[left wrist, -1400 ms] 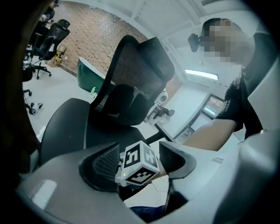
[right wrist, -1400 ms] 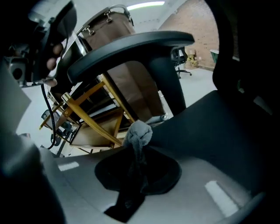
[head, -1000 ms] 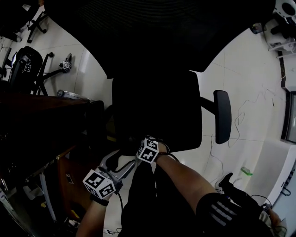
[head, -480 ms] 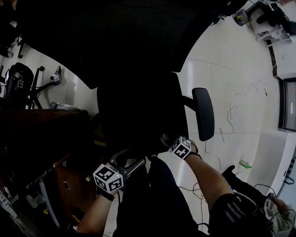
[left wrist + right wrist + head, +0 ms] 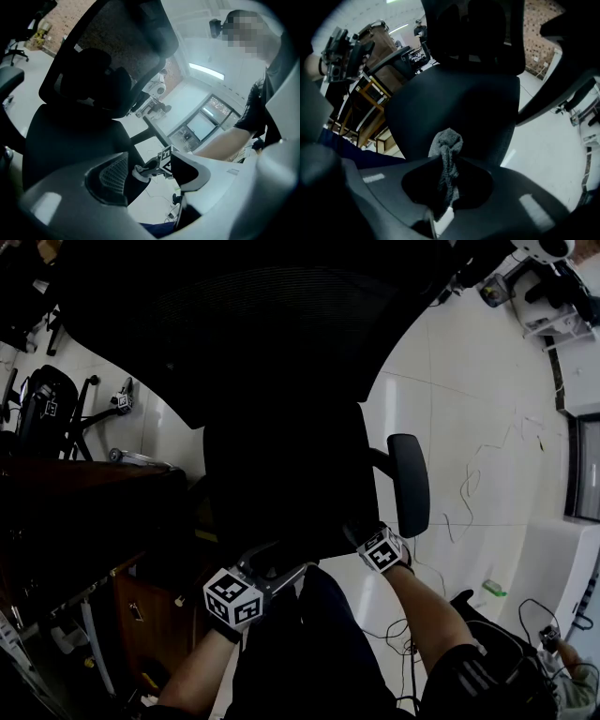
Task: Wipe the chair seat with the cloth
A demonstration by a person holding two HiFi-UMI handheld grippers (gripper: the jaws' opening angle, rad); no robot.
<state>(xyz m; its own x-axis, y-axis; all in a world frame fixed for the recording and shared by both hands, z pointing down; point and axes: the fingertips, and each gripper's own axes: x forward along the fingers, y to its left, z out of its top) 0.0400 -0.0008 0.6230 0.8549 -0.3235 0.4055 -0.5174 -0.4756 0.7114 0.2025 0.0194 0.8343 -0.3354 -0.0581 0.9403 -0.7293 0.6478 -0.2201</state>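
Observation:
The black office chair's seat [image 5: 281, 474] fills the middle of the head view and lies just ahead in the right gripper view [image 5: 454, 103]. My right gripper [image 5: 354, 532] is at the seat's front right corner, shut on a grey cloth [image 5: 446, 154] that bunches up between its jaws and hangs down. The cloth is too dark to pick out in the head view. My left gripper [image 5: 279, 565] hovers at the seat's front left edge, open [image 5: 150, 177] with nothing in it. Through its gap the right gripper's marker cube [image 5: 164, 161] shows.
The chair's tall mesh backrest [image 5: 234, 324] rises behind the seat, and a black armrest [image 5: 409, 484] stands at its right. A dark wooden desk [image 5: 84, 512] crowds the left side. Another chair [image 5: 47, 399] is at far left. Cables [image 5: 469, 484] trail over the pale tiled floor.
My right gripper has slid with the cloth from the middle of the seat's front edge to its front right corner. The left gripper has stayed almost in place.

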